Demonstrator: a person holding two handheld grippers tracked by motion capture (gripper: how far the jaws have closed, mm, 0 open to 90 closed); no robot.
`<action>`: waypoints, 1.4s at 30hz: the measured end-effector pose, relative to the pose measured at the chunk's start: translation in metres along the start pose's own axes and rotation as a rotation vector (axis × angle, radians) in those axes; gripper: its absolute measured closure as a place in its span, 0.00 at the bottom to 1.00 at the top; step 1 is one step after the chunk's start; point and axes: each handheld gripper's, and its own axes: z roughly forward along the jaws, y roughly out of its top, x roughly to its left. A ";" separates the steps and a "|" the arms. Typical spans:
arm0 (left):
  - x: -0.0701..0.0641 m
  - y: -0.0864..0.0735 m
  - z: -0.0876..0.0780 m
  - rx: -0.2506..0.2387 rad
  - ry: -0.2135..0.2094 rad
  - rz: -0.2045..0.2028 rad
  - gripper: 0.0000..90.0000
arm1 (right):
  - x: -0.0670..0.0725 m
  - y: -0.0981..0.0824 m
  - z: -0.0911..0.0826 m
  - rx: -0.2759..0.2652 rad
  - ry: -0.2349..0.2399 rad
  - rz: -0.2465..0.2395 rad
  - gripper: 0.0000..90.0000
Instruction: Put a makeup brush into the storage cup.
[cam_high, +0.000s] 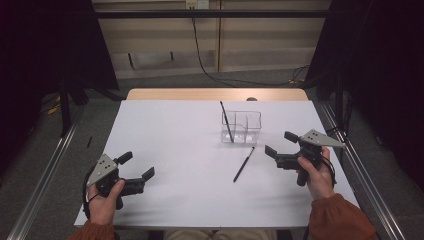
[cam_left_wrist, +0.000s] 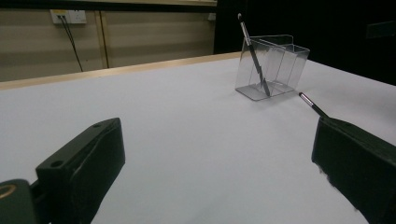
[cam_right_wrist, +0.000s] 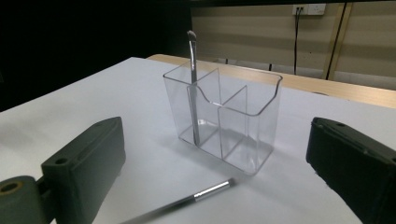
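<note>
Left gripper (cam_high: 136, 166) and right gripper (cam_high: 280, 143), jaws spread wide, both hand-held.

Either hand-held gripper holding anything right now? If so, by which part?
Nothing is held. The left hand-held gripper and right hand-held gripper are both open over the white table; the thin black brush lies loose beside the clear plastic organiser.

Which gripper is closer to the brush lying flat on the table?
The right gripper. It sits open just right of the loose brush, beside the clear organizer. The left gripper, also open, is well off to the brush's left, near the table's front corner.
</note>
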 end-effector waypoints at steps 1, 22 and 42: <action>-0.001 0.000 0.000 -0.002 -0.002 -0.001 0.03 | 0.000 -0.001 -0.001 0.002 0.000 -0.001 0.04; -0.003 -0.002 -0.002 0.011 -0.020 0.016 0.03 | -0.006 -0.031 -0.043 0.004 -0.103 -0.007 0.03; -0.005 -0.002 -0.008 -0.001 -0.010 0.017 0.03 | -0.005 -0.046 -0.062 0.003 -0.132 -0.048 0.02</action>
